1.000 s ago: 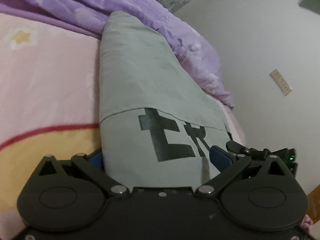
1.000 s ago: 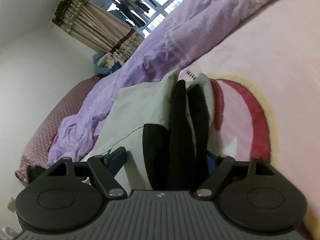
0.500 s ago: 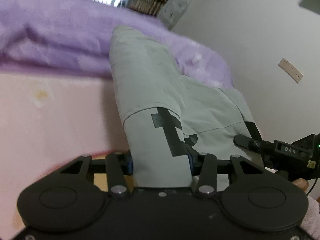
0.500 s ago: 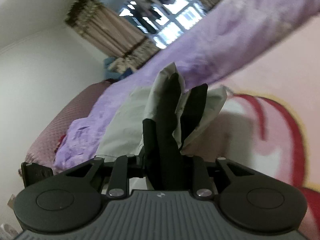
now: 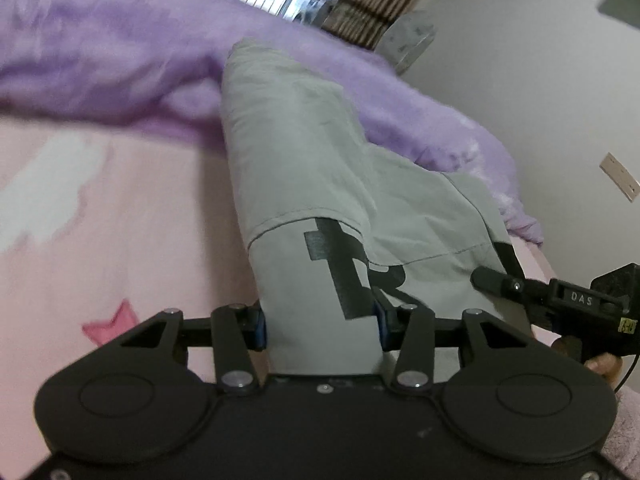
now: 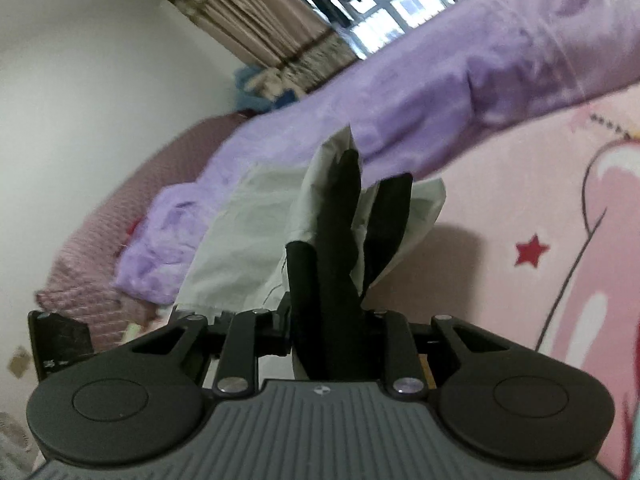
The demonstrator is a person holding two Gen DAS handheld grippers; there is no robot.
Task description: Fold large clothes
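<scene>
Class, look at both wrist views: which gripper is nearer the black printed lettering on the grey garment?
Left. The left gripper clamps the grey garment right at the black lettering; the right gripper grips the garment's edge just beyond it.

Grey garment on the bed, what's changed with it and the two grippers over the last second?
Both grippers went from wide open around the cloth to gripping it. The left gripper pinches the printed end of the grey garment, though its jaws are now easing open slightly; the right gripper clamps the black-trimmed end. Both ends have lifted off the pink blanket. The purple duvet lies as before.
</scene>
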